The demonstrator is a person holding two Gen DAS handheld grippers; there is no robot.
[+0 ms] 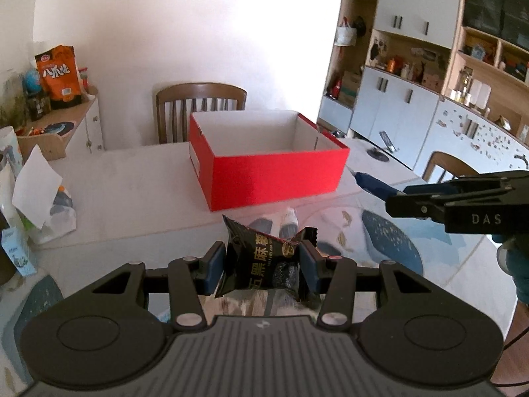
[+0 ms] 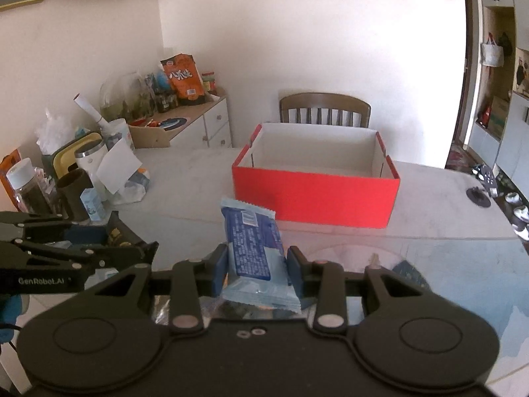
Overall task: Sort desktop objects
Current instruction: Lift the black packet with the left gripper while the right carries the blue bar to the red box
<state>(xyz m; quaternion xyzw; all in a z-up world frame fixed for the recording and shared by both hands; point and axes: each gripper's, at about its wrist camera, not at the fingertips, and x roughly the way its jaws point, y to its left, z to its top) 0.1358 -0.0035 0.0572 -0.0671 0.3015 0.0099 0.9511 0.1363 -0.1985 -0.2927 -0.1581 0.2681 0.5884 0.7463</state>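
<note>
Left wrist view: the left claw (image 1: 263, 266) pinches a black snack packet (image 1: 264, 261) between its blue pads, clear of the worktop (image 1: 132, 185). Ahead of the claw stands an open red box (image 1: 274, 178) with a white, bare inside; its near wall faces the claw, with open worktop between them. The packet bears gold and white Chinese characters and small Latin letters too fine to read. Its long axis lies across the claw, crimped ends sticking out past the pads. To the right, the right claw (image 1: 393, 203) reaches in, marked "DAS".

Right wrist view: the right claw (image 2: 256, 269) pinches a blue wrapped packet (image 2: 254, 251), held upright with its long axis pointing ahead toward the red box (image 2: 314, 195). Its printed text is too small to read. Left of this claw is the left claw (image 2: 145, 248), lettered "GenRobot.AI". Bottles and bags crowd the worktop's left edge.
</note>
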